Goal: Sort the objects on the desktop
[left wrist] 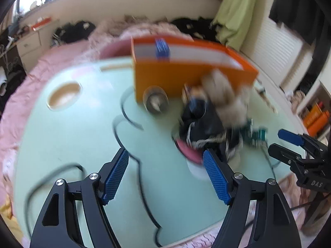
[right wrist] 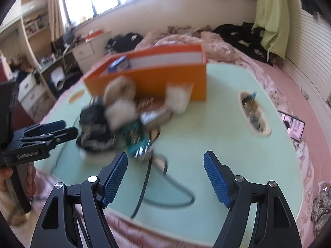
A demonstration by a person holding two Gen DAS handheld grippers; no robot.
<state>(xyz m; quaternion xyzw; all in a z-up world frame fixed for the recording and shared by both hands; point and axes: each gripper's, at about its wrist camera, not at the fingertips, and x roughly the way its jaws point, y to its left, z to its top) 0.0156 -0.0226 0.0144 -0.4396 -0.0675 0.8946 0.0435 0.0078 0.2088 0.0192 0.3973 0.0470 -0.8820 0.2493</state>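
Observation:
An orange box (left wrist: 186,72) (right wrist: 165,76) stands open-topped at the back of a pale green table (left wrist: 72,134) (right wrist: 217,144), with a blue item (left wrist: 162,48) (right wrist: 118,63) inside. In front of it lies a blurred heap: beige fluffy things (left wrist: 223,88) (right wrist: 120,103), dark cloth (left wrist: 198,122) (right wrist: 93,128), a teal object (left wrist: 256,134) (right wrist: 136,138), a pink piece (left wrist: 189,152). A round tape-like roll (left wrist: 156,101) leans by the box. My left gripper (left wrist: 165,173) is open above the table, nothing between its pads. My right gripper (right wrist: 165,175) is open too, over a black cable (right wrist: 149,177).
Black cables (left wrist: 128,119) snake across the table. The table has oval cut-outs (left wrist: 64,96) (right wrist: 253,113), one holding small items. A pink bedspread (right wrist: 289,86) surrounds the table; a phone (right wrist: 293,127) lies on it at the right. Drawers (right wrist: 86,49) stand behind.

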